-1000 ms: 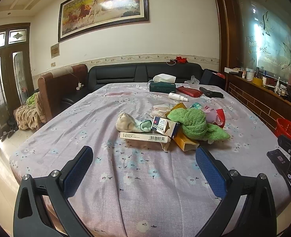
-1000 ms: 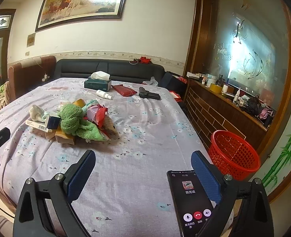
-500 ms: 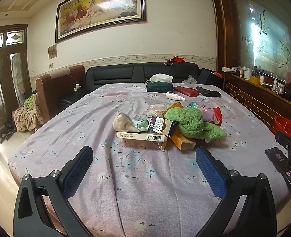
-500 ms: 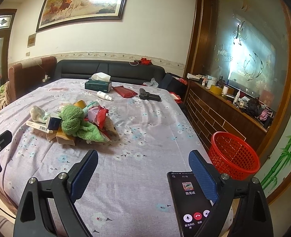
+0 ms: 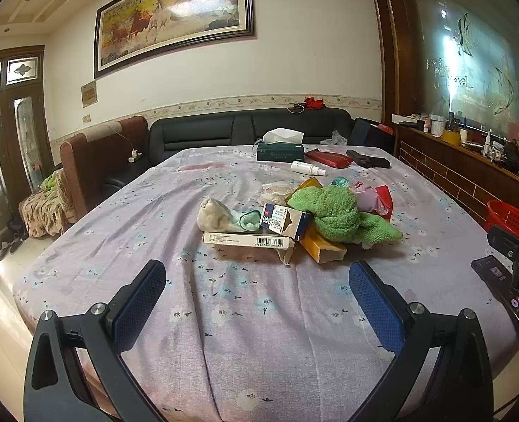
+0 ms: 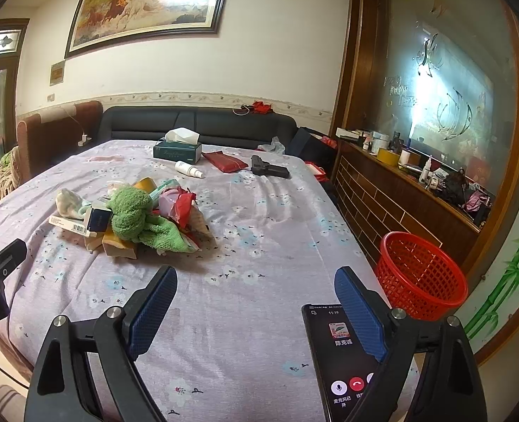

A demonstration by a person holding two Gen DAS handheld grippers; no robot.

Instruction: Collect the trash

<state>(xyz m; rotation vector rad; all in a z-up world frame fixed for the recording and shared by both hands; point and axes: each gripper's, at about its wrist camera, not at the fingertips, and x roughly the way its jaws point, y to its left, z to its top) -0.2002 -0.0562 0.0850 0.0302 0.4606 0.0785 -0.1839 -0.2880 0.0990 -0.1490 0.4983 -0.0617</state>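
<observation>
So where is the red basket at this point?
The red basket is on the floor off the table's right edge in the right wrist view, below the brick-faced counter; the left wrist view shows only part of it at far right.

Desk (image 5: 153, 218) cover: matt lilac floral cloth, creased. Green towel (image 5: 333, 211): rough terry. Boxes (image 5: 248, 240): smooth printed card. Basket (image 6: 419, 274): glossy red plastic mesh. Phone (image 6: 340, 358): glossy glass face. Left tongs (image 5: 257, 299): matt black plastic, blue textured pads (image 5: 138, 304), metal screws. Sofa (image 5: 245, 130): smooth dark leather.

Phone (image 6: 336, 358), tissue box (image 6: 177, 151), sofa (image 6: 196, 123)
</observation>
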